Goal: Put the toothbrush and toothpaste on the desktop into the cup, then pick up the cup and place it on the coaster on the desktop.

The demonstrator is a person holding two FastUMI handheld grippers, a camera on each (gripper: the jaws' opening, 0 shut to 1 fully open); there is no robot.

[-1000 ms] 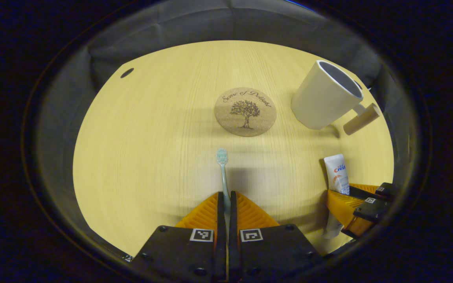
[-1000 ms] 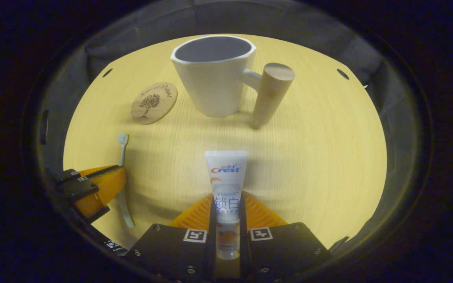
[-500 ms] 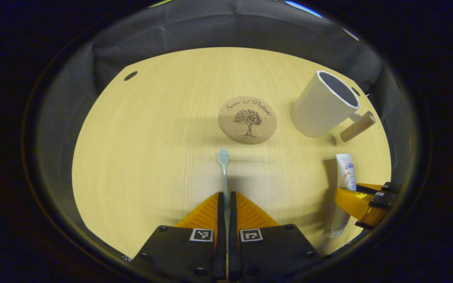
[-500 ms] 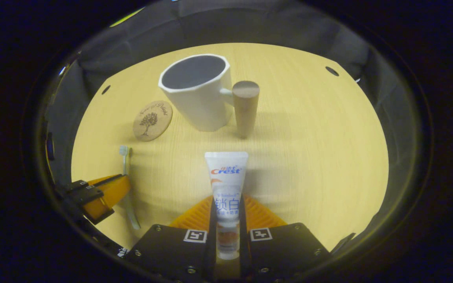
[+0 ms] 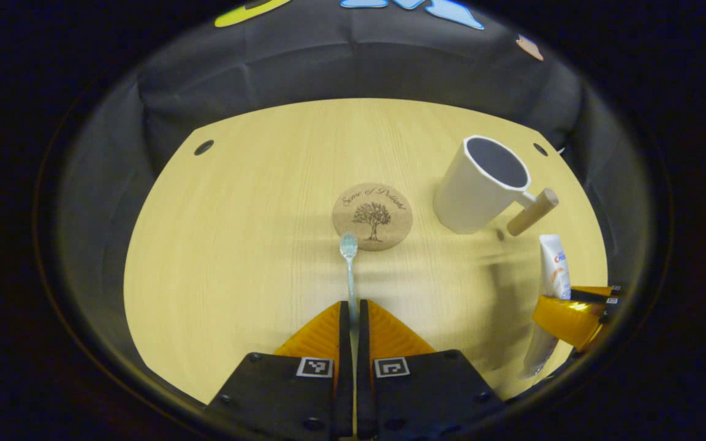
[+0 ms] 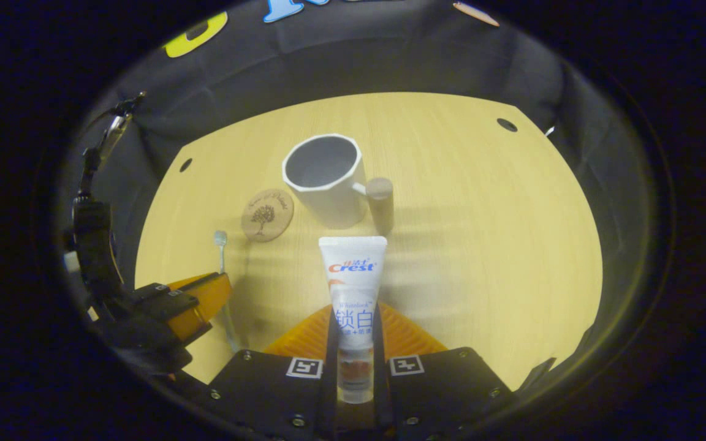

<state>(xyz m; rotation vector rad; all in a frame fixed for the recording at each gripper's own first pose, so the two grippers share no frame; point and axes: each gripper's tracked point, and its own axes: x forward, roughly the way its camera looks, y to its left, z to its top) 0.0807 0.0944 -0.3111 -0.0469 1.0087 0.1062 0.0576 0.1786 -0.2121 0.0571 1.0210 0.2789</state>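
My left gripper (image 5: 353,306) is shut on the pale blue toothbrush (image 5: 349,263), whose head points ahead toward the round cork coaster (image 5: 372,216). In the right gripper view, my right gripper (image 6: 354,315) is shut on the white toothpaste tube (image 6: 353,275), held above the table. The white cup (image 6: 326,179) with a wooden handle stands upright ahead of the tube, with the coaster (image 6: 267,215) to its left. The left gripper view has the cup (image 5: 480,184) at the right and the right gripper (image 5: 570,315) with the toothpaste (image 5: 552,288) at the far right. The left gripper (image 6: 197,300) with the toothbrush (image 6: 222,251) appears at the lower left of the right gripper view.
The light wooden tabletop (image 5: 249,245) has small round holes near its far corners (image 5: 203,147). Black cloth walls the booth behind the table. A clip on a cable (image 6: 114,125) hangs at the far left in the right gripper view.
Both grippers have risen and drawn back from the table with their loads; the cup and coaster now look smaller and farther off in both views.
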